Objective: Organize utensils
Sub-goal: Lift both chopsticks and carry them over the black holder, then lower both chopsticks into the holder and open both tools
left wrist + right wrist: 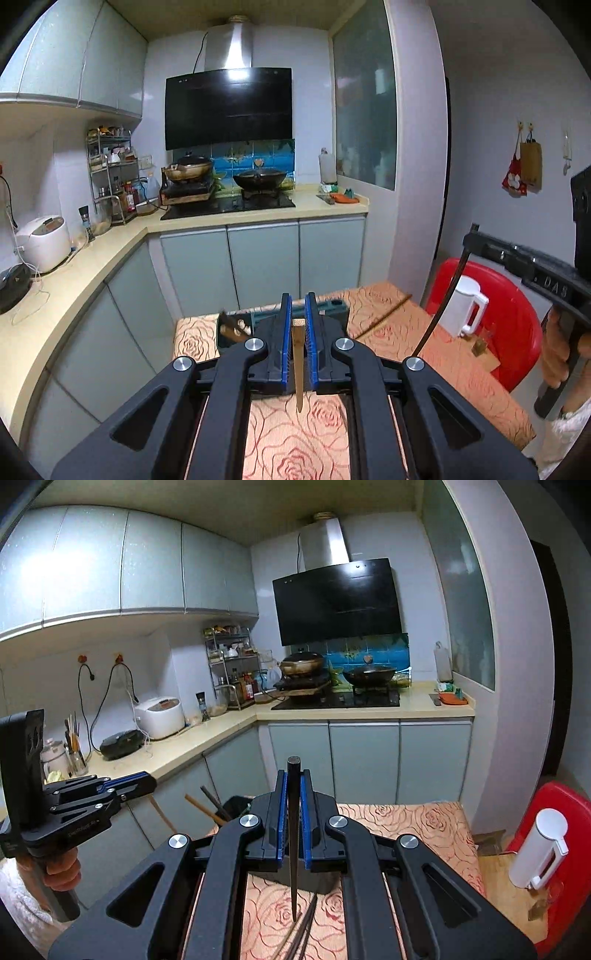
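In the left wrist view my left gripper (298, 308) is shut on a pale wooden chopstick (297, 369) that hangs tip-down above the rose-patterned tablecloth (295, 446). Behind its fingers stands a dark utensil holder (334, 308) with stick ends (231, 328) poking out at its left. Another wooden chopstick (384, 317) lies on the cloth. In the right wrist view my right gripper (293, 781) is shut on a black chopstick (293, 834), upright over the dark holder (236, 806). Several dark chopsticks (306, 923) lie loose below it. The left gripper (146, 781) shows at the left, held in a hand.
A white kettle (463, 306) and a red plastic chair (513, 317) stand at the table's right side. Kitchen counters (207, 738) with a rice cooker (160, 716), a stove with pans (369, 675) and grey cabinets lie beyond the table.
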{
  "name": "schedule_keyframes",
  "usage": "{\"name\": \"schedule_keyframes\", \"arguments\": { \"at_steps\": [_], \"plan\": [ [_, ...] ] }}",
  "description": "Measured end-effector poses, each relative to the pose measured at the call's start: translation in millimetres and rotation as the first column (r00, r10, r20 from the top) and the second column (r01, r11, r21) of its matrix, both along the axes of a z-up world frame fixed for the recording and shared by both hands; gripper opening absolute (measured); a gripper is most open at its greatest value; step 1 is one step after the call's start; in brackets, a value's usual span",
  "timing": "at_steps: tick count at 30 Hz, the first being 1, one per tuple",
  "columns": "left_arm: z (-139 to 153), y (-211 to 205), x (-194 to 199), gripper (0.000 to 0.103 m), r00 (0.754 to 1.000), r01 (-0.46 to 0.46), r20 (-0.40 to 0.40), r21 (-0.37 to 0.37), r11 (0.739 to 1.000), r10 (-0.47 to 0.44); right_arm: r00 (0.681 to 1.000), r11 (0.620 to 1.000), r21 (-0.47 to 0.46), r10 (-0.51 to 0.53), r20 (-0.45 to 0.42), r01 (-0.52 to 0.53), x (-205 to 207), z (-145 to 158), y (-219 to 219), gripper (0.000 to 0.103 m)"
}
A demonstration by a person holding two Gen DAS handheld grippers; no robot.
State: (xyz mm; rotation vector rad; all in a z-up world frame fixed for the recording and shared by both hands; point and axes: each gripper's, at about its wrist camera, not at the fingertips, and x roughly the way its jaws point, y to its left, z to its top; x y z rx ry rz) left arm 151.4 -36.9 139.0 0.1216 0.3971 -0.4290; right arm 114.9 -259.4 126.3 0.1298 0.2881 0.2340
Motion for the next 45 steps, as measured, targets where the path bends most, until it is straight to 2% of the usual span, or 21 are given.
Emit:
{"name": "schedule_keyframes", "arguments": {
  "at_steps": [8,18,32,45],
  "plan": [
    [24.1,-17.8,29.7,0.007,0.999,-0.033,0.035,-0.022,0.999,0.034,0.998,1.0,-0.012,-0.021,0.057,0.021,24.0,22.4,7.3,0.008],
    [25.0,-35.4,75.4,0.007,0.998,-0.055,0.036,-0.039,0.998,0.056,0.997,0.999,-0.015,-0.045,0.063,0.046,69.5,22.8,10.4,0.008],
    [-21.9,-45.8,130.5,0.007,0.995,-0.081,-0.05,-0.011,0.997,0.081,0.997,0.995,-0.07,-0.072,0.007,0.072,116.5,-6.3,18.4,0.008],
    [-50.3,-40.3,139.0,0.007,0.99,-0.092,-0.108,-0.009,0.996,0.09,0.997,0.996,-0.082,-0.04,-0.061,0.035,132.3,-36.1,30.4,0.008]
  ]
}}
